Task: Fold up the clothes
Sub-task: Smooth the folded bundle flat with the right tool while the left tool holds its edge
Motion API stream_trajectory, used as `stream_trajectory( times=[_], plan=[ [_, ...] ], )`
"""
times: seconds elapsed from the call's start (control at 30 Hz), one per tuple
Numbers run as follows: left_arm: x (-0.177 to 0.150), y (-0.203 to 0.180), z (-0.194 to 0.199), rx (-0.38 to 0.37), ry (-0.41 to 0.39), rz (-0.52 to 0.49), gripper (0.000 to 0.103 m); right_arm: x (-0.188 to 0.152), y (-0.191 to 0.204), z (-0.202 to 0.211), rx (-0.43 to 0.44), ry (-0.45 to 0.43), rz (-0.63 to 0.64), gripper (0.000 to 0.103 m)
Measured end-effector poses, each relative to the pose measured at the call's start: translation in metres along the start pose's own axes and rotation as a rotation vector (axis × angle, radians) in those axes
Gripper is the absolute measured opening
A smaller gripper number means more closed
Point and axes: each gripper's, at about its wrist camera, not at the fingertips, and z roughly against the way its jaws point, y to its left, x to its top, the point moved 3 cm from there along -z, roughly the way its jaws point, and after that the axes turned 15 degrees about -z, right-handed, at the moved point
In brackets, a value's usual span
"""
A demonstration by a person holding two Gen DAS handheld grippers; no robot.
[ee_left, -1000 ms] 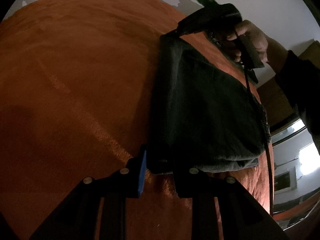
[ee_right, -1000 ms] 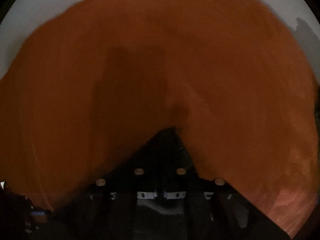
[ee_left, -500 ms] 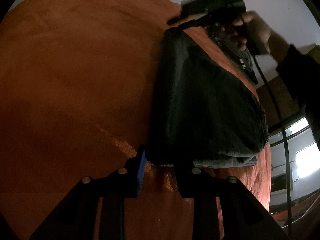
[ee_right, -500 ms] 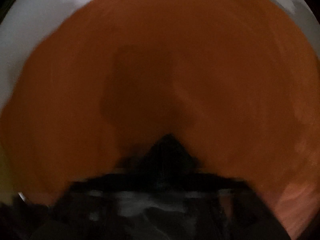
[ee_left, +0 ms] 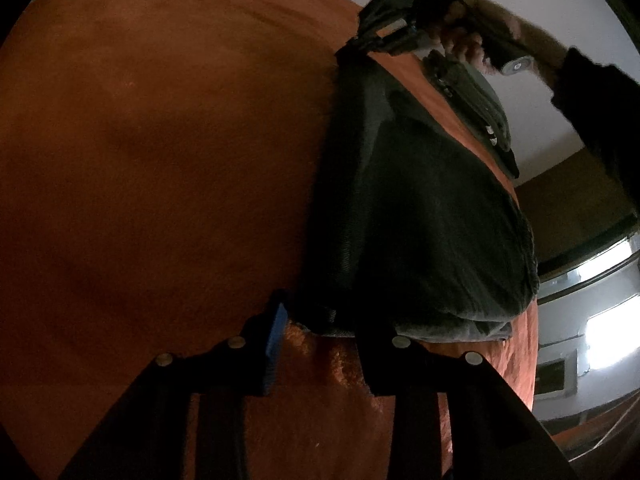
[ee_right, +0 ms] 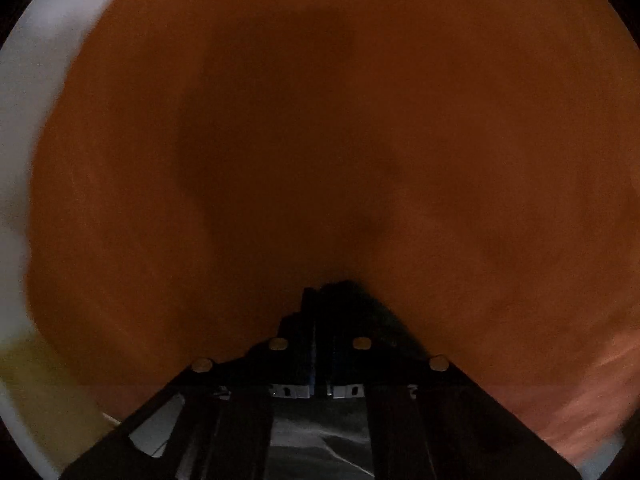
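1. While the dark garment lies folded into a narrow stack on the orange blanket, the step in hand appears to be the end of one fold: both near and far corners are being set down.
2. Left gripper: the jaws are part open and opening. The near corner of the garment lies between them, but the pads do not appear to press on it; the blue pad stands just clear of the cloth edge.
3. Right gripper: in the left wrist view it sits at the far corner of the garment, carried by a hand. In its own view the jaws stand closed together. A dark tip shows at their front edge; whether this is pinched cloth or shadow cannot be told, as the view is blurred.
4. Garment position: right of centre on the blanket, long axis running from the left gripper to the right one. A second dark item lies just beside it, towards the blanket's edge.
5. Next move, as judged: clear both grippers from the cloth without dragging a layer, then regrip one short end and carry it over the other. Lift straight away to keep the stack square.
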Motion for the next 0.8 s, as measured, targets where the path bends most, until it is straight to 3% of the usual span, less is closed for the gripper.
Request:
stream_trajectory(
  times=[0.03, 0.13, 0.27, 0.33, 0.43, 0.47, 0.53, 0.63, 0.8],
  plan=[
    [0.001, -0.001, -0.002, 0.001, 0.0, 0.001, 0.035, 0.003, -0.01, 0.003, 0.046, -0.013, -0.034, 0.001],
    [0.002, -0.003, -0.005, 0.006, -0.001, 0.003, 0.035, 0.011, -0.034, 0.011, 0.004, -0.139, -0.041, 0.0],
    [0.003, -0.004, -0.004, 0.007, -0.008, 0.017, 0.035, -0.007, -0.047, 0.027, 0.073, -0.216, -0.05, 0.0],
    [0.006, -0.005, -0.005, 0.008, -0.008, 0.019, 0.035, -0.037, -0.038, 0.048, 0.108, -0.302, 0.032, 0.002],
    [0.009, -0.008, -0.006, 0.012, -0.011, 0.024, 0.035, -0.089, -0.03, 0.071, 0.166, -0.391, 0.123, 0.016],
    [0.011, -0.01, -0.009, 0.019, -0.012, 0.019, 0.035, -0.107, -0.028, 0.077, 0.186, -0.414, 0.148, 0.016],
    [0.011, -0.012, -0.009, 0.031, -0.014, 0.013, 0.035, -0.112, -0.025, 0.085, 0.236, -0.427, 0.139, 0.016],
    [0.008, -0.011, -0.009, 0.034, -0.018, 0.018, 0.036, -0.166, -0.026, 0.07, 0.335, -0.444, 0.108, 0.016],
    [0.01, -0.017, -0.003, 0.058, -0.037, 0.001, 0.037, -0.231, -0.058, 0.086, 0.291, -0.628, 0.123, 0.016]
  ],
)
